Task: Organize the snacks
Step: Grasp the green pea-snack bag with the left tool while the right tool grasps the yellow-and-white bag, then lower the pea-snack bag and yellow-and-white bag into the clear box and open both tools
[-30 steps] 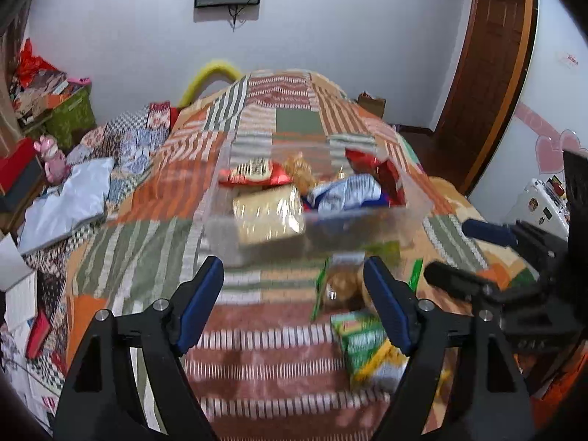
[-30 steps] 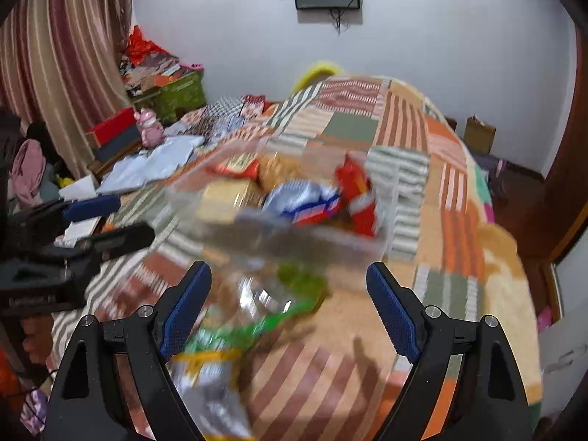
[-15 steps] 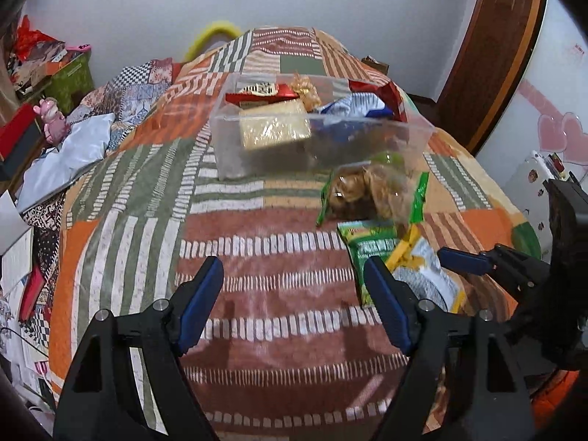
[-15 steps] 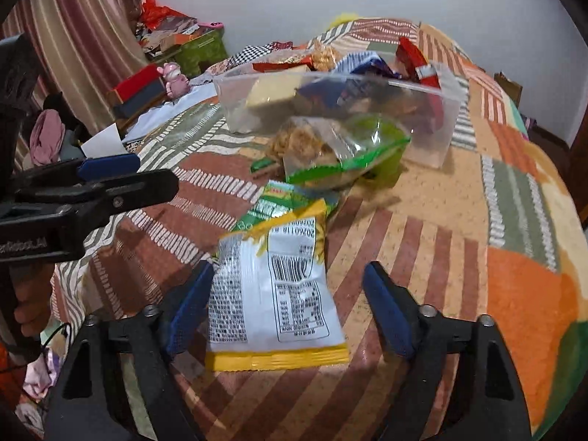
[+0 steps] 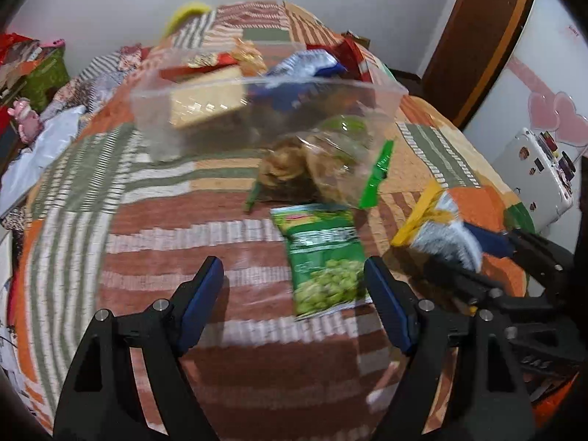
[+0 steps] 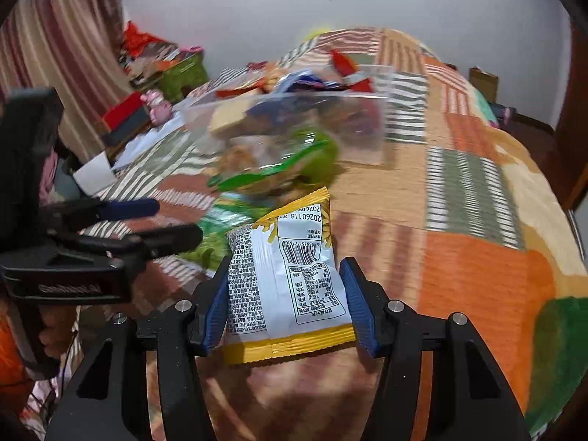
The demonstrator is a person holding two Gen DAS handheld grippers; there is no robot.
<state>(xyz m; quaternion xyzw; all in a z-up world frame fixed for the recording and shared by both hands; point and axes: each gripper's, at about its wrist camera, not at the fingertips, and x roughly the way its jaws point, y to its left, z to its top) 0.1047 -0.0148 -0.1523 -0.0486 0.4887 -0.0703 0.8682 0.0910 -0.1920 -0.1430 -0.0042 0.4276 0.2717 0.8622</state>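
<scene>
While a glossy white-and-yellow packet (image 6: 284, 283) is pinched between the blue pads of the right tool (image 6: 286, 299) at lower centre, the left tool (image 5: 294, 294) is held spread wide, empty, beside a green pea bag (image 5: 323, 261). Crinkled wrappers are heaped in a clear tub (image 5: 378, 110) at upper centre on the striped bed (image 5: 165, 250).
</scene>
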